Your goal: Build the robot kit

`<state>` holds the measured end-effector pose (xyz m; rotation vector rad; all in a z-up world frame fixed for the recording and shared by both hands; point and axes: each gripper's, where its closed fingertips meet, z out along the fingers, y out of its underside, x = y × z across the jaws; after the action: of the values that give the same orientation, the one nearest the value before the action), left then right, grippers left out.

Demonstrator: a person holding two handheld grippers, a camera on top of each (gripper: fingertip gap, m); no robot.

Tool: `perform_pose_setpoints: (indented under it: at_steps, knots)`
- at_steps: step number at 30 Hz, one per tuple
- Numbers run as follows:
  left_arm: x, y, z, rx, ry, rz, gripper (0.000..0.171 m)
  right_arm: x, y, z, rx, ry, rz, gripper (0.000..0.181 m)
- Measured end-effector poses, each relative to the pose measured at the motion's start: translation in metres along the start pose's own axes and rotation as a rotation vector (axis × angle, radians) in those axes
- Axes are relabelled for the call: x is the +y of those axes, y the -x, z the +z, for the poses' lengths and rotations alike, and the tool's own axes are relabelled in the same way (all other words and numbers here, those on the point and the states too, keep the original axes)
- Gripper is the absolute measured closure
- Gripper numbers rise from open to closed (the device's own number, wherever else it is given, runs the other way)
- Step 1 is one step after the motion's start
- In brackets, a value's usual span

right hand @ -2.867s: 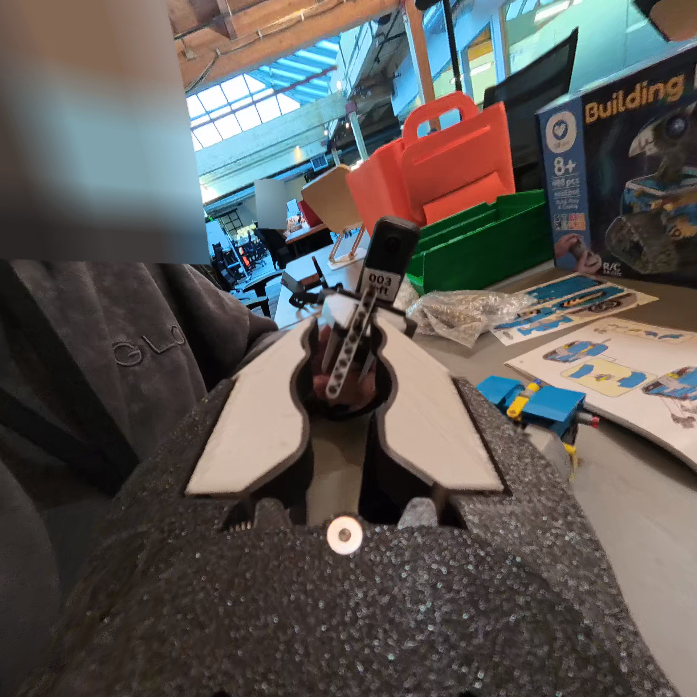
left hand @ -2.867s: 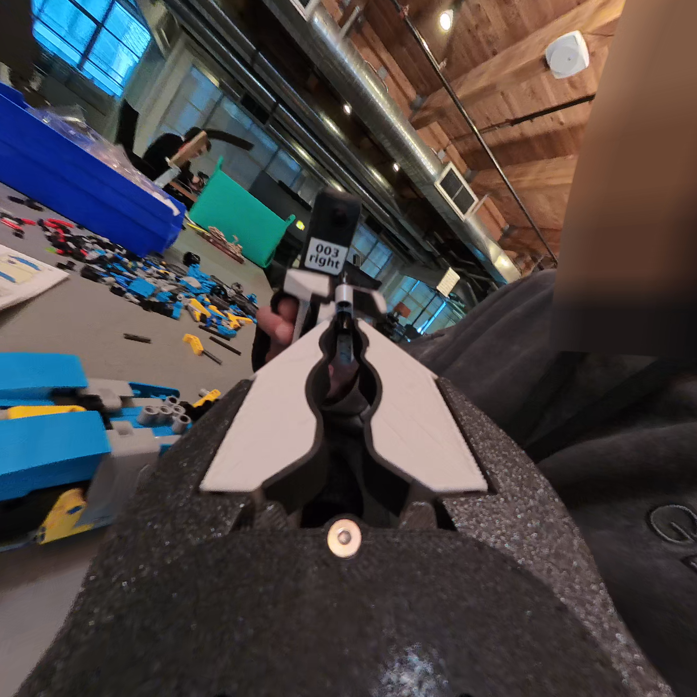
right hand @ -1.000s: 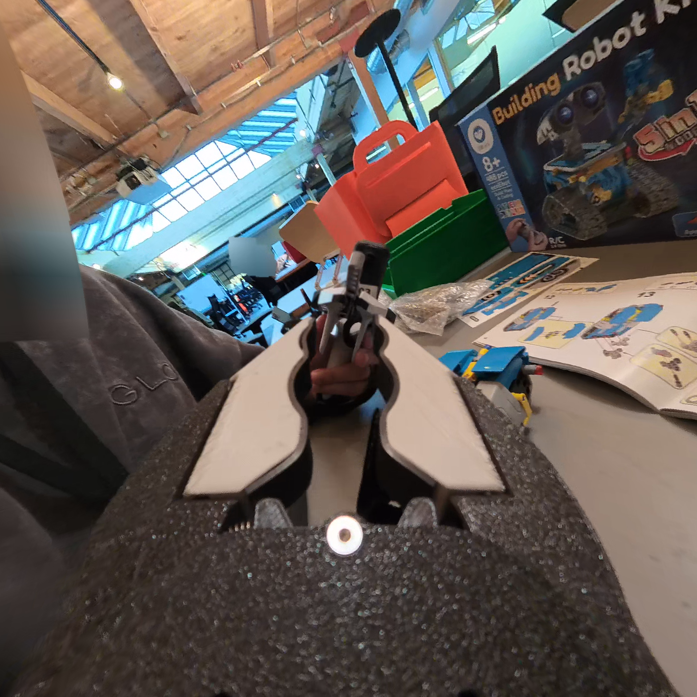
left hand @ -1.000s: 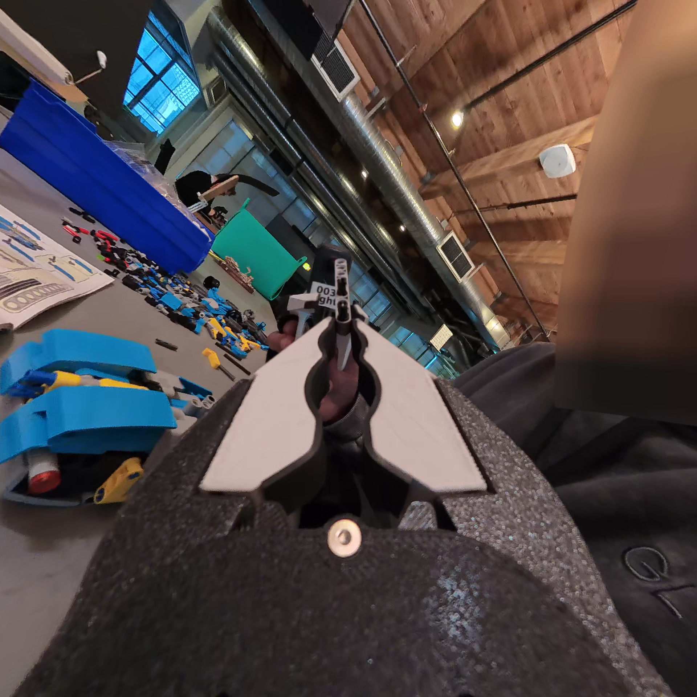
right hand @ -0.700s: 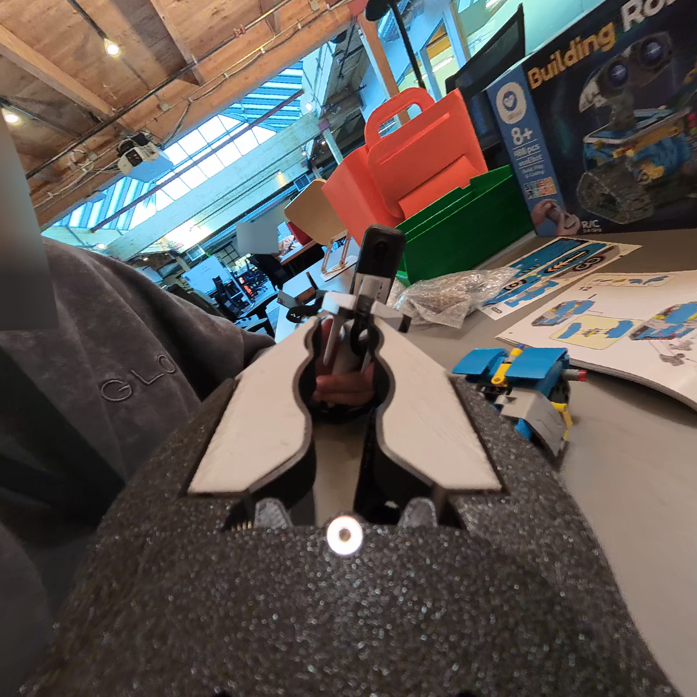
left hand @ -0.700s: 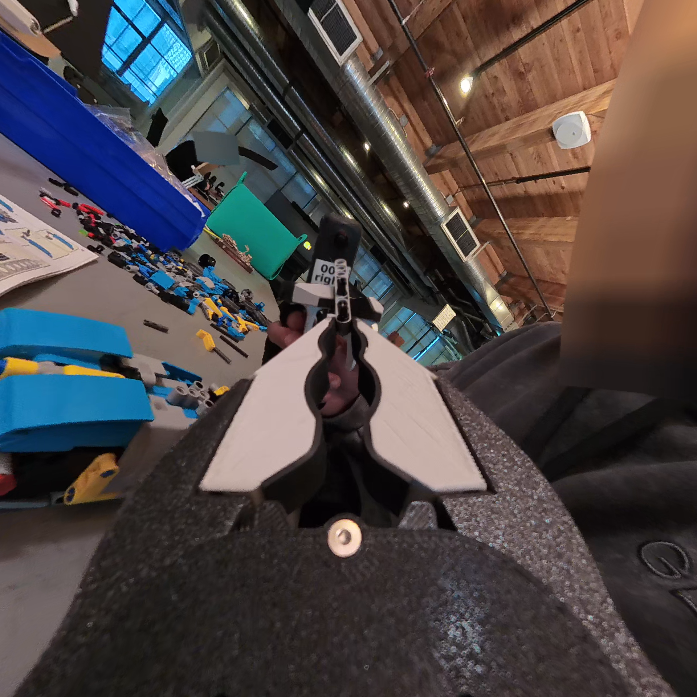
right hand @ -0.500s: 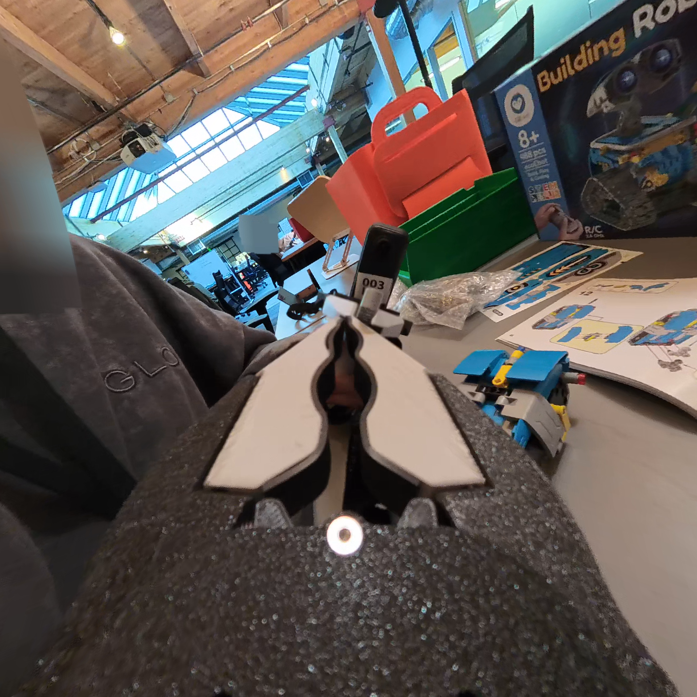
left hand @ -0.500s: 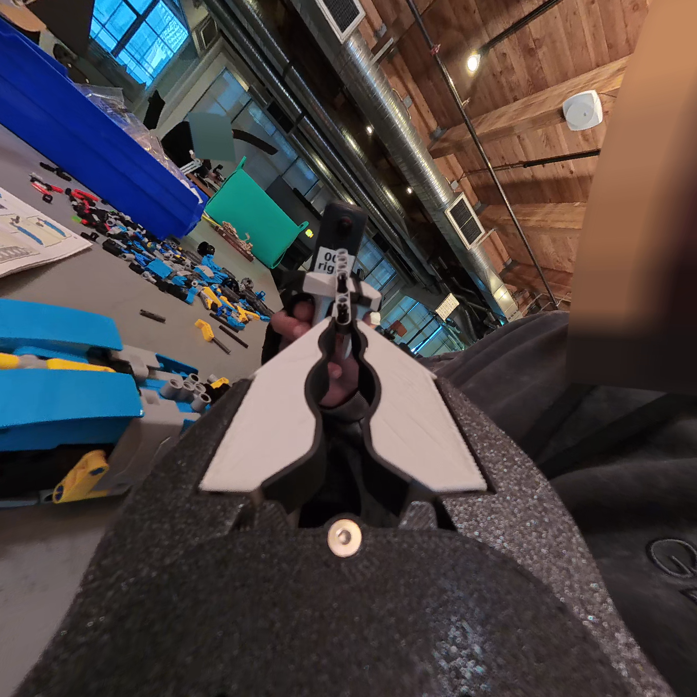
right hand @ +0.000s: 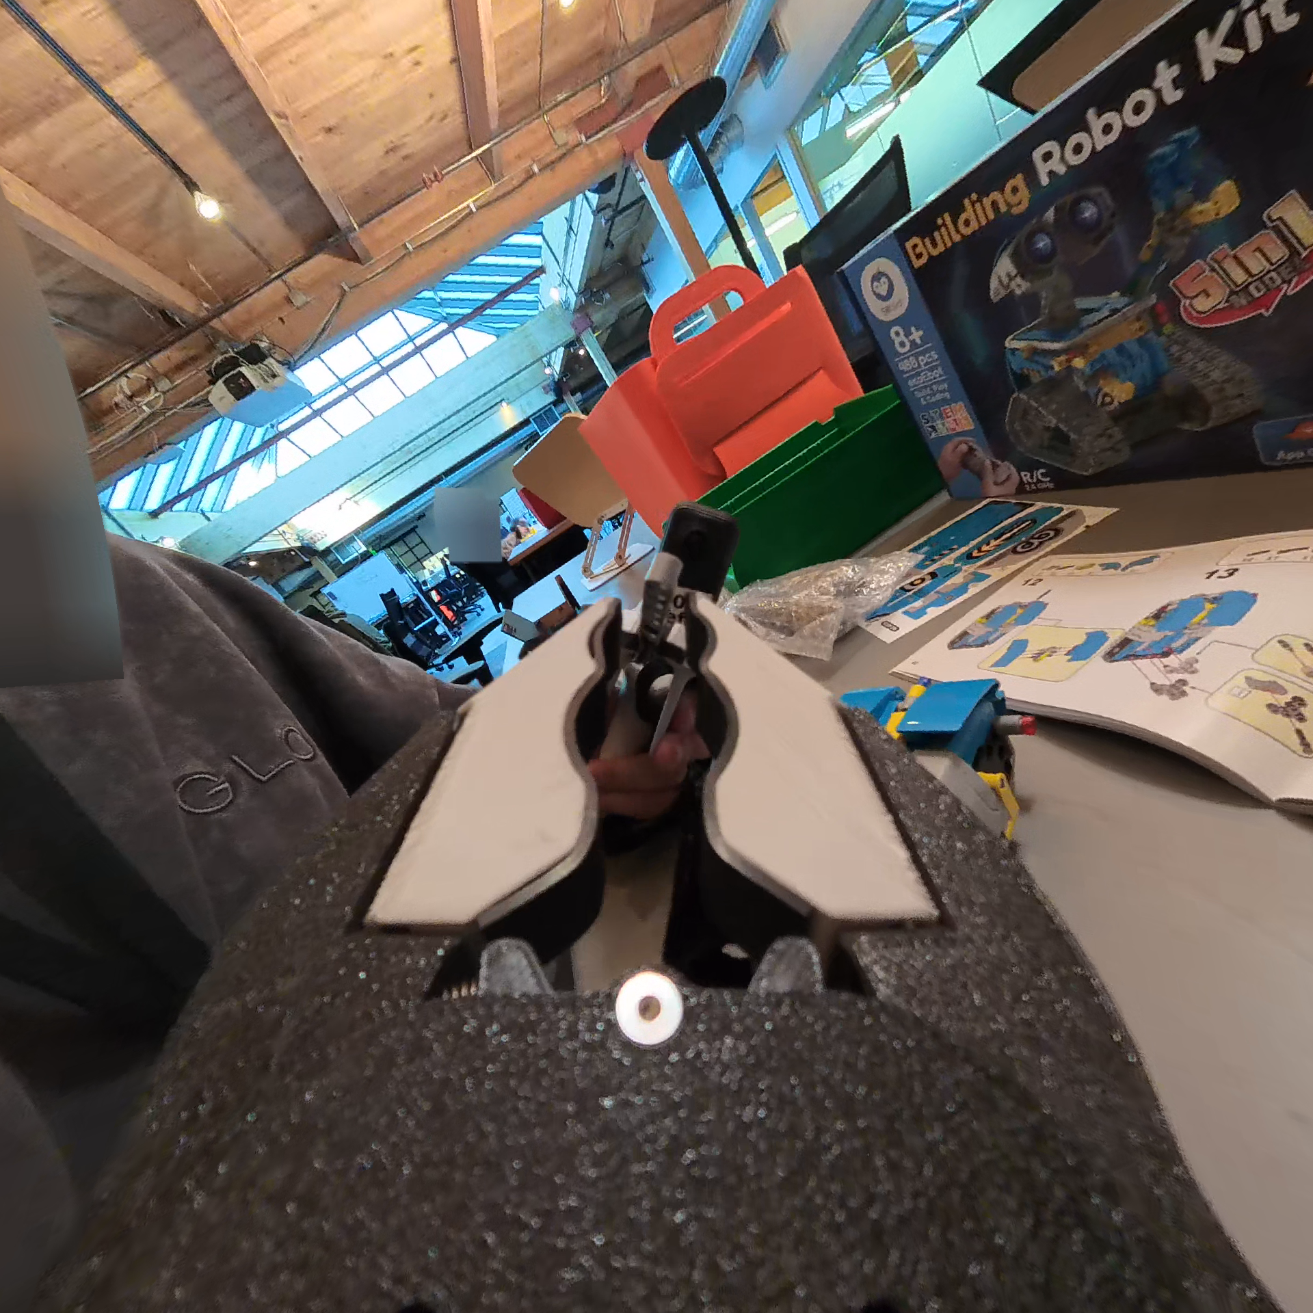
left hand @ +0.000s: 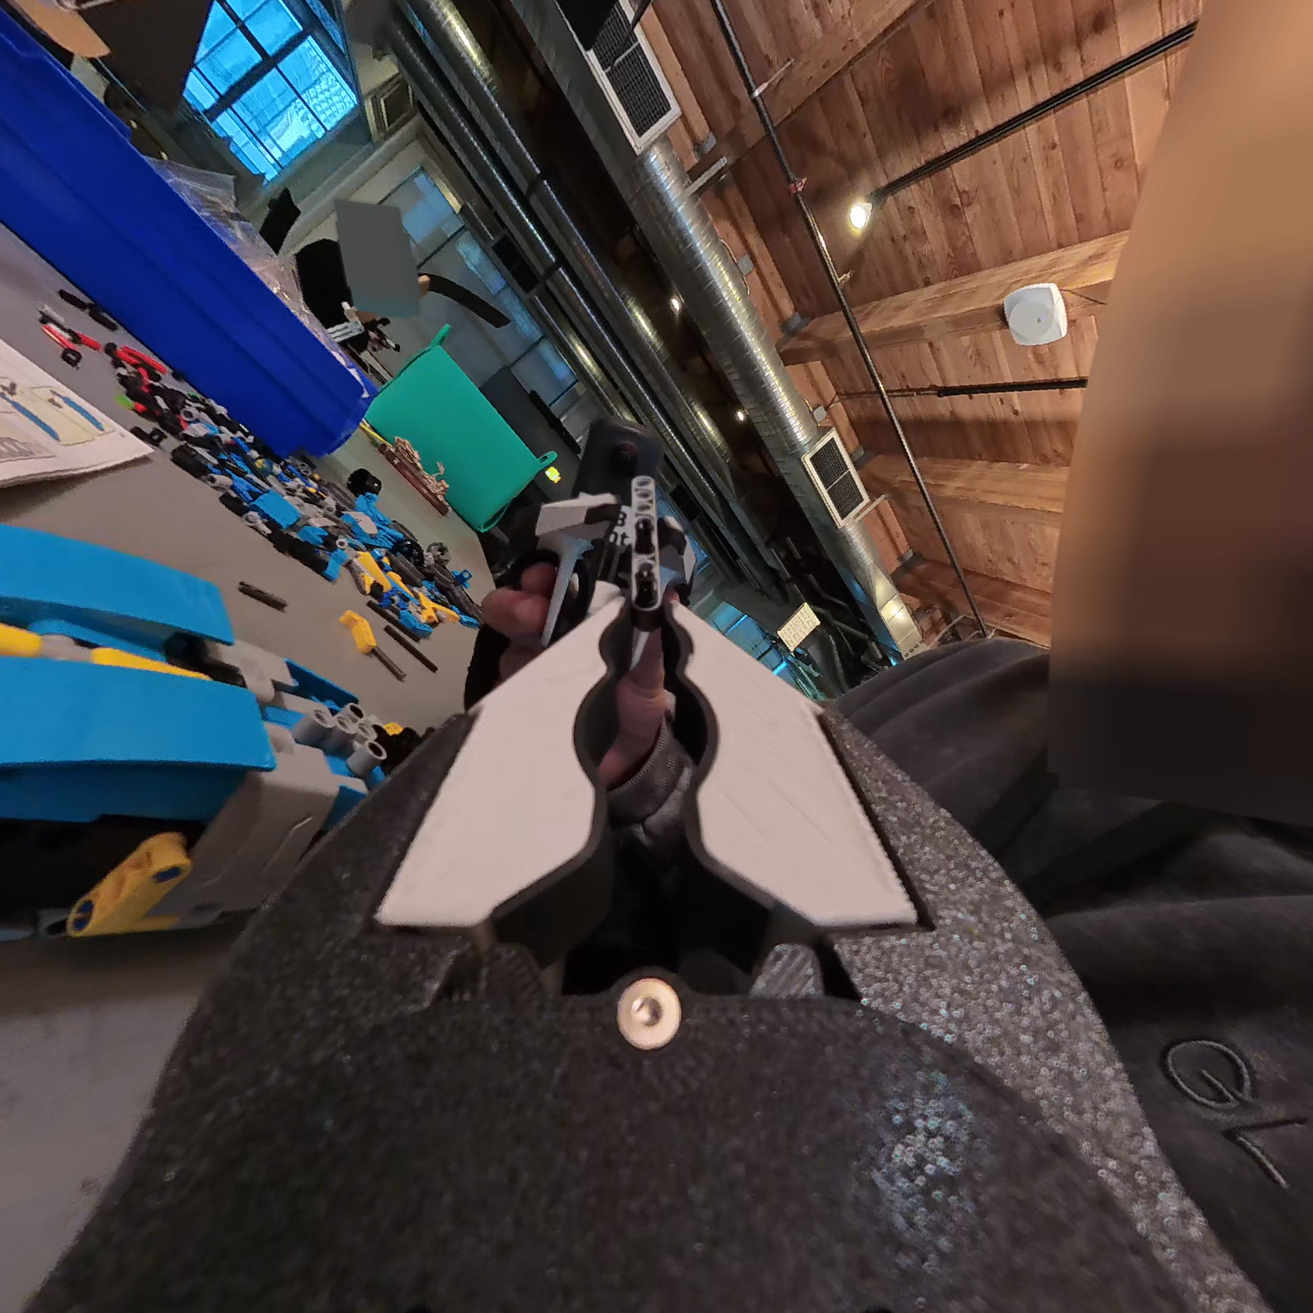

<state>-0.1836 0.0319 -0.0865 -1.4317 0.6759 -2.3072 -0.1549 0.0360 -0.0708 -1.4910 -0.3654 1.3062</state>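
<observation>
Loose blue bricks (left hand: 284,511) scattered on the tabletop (left hand: 177,526), blue bin (left hand: 142,256) behind; orange case (right hand: 725,398), open booklet (right hand: 1137,639).

Daylight is admitted through the skylight windows (right hand: 398,369), supplemented by a ceiling spotlight (left hand: 858,214). Straight lines are bent by strong wide-angle distortion. Nearby foam is rendered soft, and slight motion blur is seen.

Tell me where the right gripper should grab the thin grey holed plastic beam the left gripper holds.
The beam's free upper end, probably: the left gripper pinches the lower end, leaving the top clear. Bring the right gripper in from opposite, closing across its narrow edges.
</observation>
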Motion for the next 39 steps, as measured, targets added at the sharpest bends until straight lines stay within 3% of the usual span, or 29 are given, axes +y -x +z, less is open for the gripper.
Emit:
perform_pose_setpoints:
  at_steps: [5,7,9,12,20,23,26,34,39]
  knots:
    - [0.006,0.004,0.003,-0.031,0.032,0.021,0.165,0.003,-0.002,0.002,0.028,0.037,-0.018,0.174]
    - [0.004,0.020,0.000,-0.141,0.036,0.059,0.162,0.007,-0.014,0.001,0.110,0.068,-0.022,0.174]
    - [0.002,0.036,-0.006,-0.255,0.057,0.107,0.144,0.011,-0.035,-0.004,0.236,0.104,-0.016,0.174]
    - [-0.006,0.042,-0.013,-0.348,0.059,0.210,0.142,0.014,-0.059,-0.016,0.373,0.165,-0.004,0.174]
    - [0.018,0.046,-0.004,-0.503,0.295,0.643,0.138,0.021,-0.030,-0.007,0.133,0.145,0.121,0.174]
    - [0.023,0.041,0.000,-0.467,0.309,0.650,0.144,0.016,-0.017,-0.005,0.050,0.114,0.137,0.174]
    - [0.026,0.037,0.001,-0.449,0.329,0.646,0.153,0.016,-0.018,-0.006,0.059,0.109,0.128,0.174]
    - [0.025,0.059,-0.009,-0.750,0.485,1.171,0.152,0.021,-0.027,-0.009,0.098,0.121,0.158,0.174]
    - [0.026,0.063,-0.011,-0.814,0.534,1.311,0.152,0.018,-0.028,-0.012,0.087,0.098,0.198,0.174]
